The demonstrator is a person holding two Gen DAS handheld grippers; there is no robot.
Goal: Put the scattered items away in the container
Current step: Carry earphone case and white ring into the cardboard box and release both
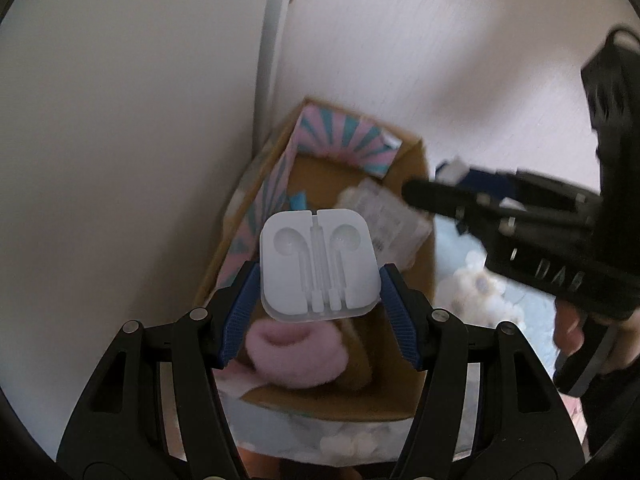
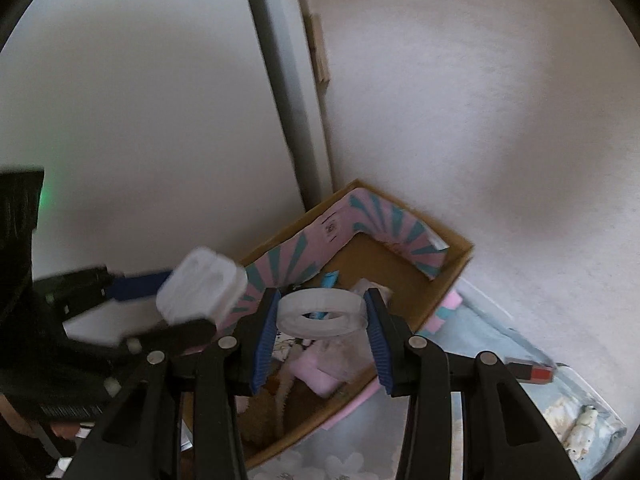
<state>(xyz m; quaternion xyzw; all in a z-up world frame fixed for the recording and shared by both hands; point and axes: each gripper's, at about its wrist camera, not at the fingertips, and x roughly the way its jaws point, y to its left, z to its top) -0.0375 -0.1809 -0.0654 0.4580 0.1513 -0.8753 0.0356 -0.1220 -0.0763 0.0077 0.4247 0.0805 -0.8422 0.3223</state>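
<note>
Left wrist view: left gripper [image 1: 320,276] part-open, pads clamped on white earphone case [image 1: 319,265], held above cardboard box [image 1: 416,280] that sits in wall corner on blue floral cloth [image 1: 532,304]. Right gripper [image 2: 323,312] narrower, pinching clear tape ring [image 2: 323,311] over same box. Both point steeply down, side by side. Judgement: drop step. Bring each item inside box rim, clear of other gripper, lower, then release. Pink fluffy item [image 1: 292,354] already inside.
</note>
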